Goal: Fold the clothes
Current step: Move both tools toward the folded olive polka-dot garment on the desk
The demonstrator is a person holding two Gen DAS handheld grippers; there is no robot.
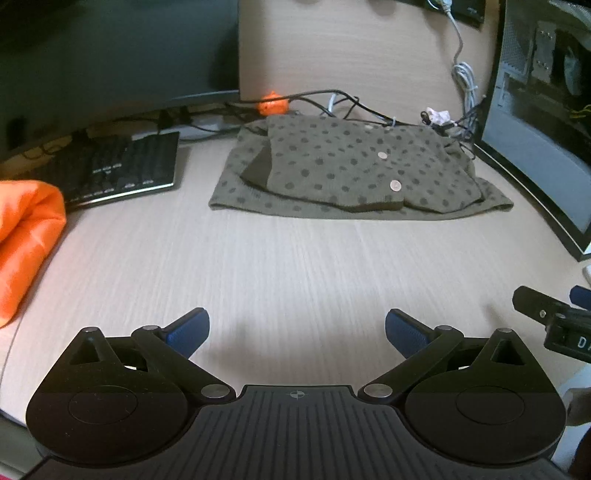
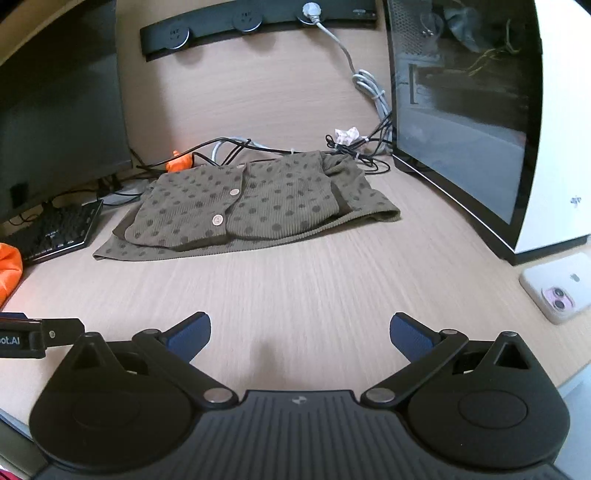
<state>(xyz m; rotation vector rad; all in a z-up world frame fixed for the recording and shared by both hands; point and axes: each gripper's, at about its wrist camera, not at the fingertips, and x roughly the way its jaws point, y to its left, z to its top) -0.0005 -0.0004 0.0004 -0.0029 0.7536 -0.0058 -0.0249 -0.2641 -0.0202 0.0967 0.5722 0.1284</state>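
Keyboard (image 1: 122,166) left of cardigan (image 1: 354,170), cables (image 1: 343,103) behind

Two low wrist views face forward across the desk (image 1: 295,258), each from behind its own claw; both share the folded cardigan (image 1: 351,166) at mid-frame, well ahead.

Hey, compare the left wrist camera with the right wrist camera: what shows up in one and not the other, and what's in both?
Only the left wrist view shows the whole large bright orange cloth at the desk's left edge; the right view catches just a corner of it.

Only the right wrist view shows the white phone with pink camera lenses and the black wall socket strip.

Both show the folded olive polka-dot cardigan with buttons, the black keyboard, the glass-sided computer case, and each open hand-held gripper, left and right.
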